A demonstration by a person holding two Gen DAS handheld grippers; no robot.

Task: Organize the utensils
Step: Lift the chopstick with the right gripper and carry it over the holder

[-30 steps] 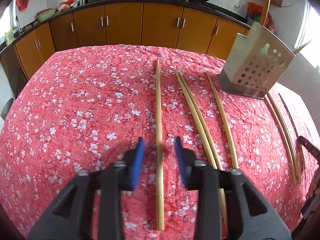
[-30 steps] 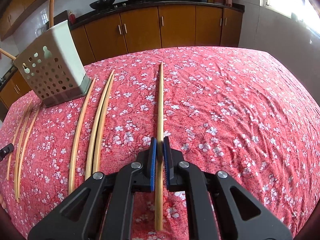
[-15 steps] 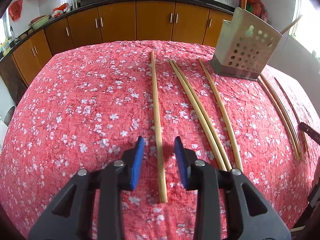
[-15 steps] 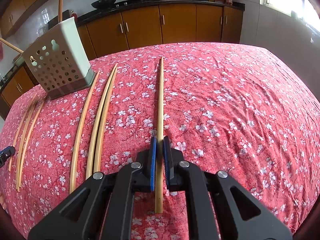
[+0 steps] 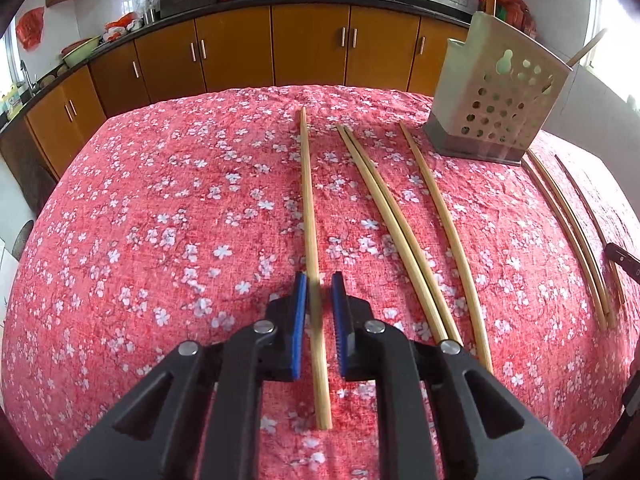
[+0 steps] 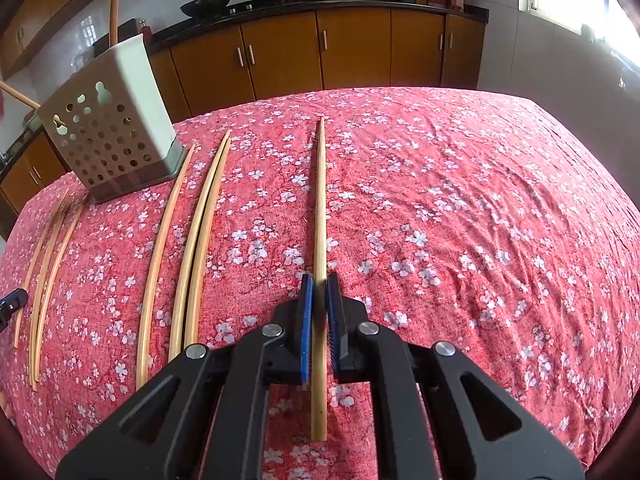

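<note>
Two tools each take one bamboo chopstick on the table, which is spread with a red flowered cloth (image 5: 160,200). The left tool (image 5: 319,280) has just been closing: its blue pads now stand close on either side of the left chopstick (image 5: 309,200), with a sliver of gap visible on the right side, so a firm clamp cannot be confirmed. The right tool (image 6: 320,278) is clamped on the right chopstick (image 6: 321,200).

Each stick lies flat with its long axis running away from its tool, its narrower tip toward the cabinets and its thicker butt end nearest the viewer. The perforated utensil holder (image 5: 496,108) stands right of the left chopstick and left of the right one; five further chopsticks lie between and beyond, roughly parallel.

Handling, judged: light, stiff, smooth and round, so liable to roll or pivot between pads. A hold toward the thick end suits tip-down insertion into the holder.
</note>
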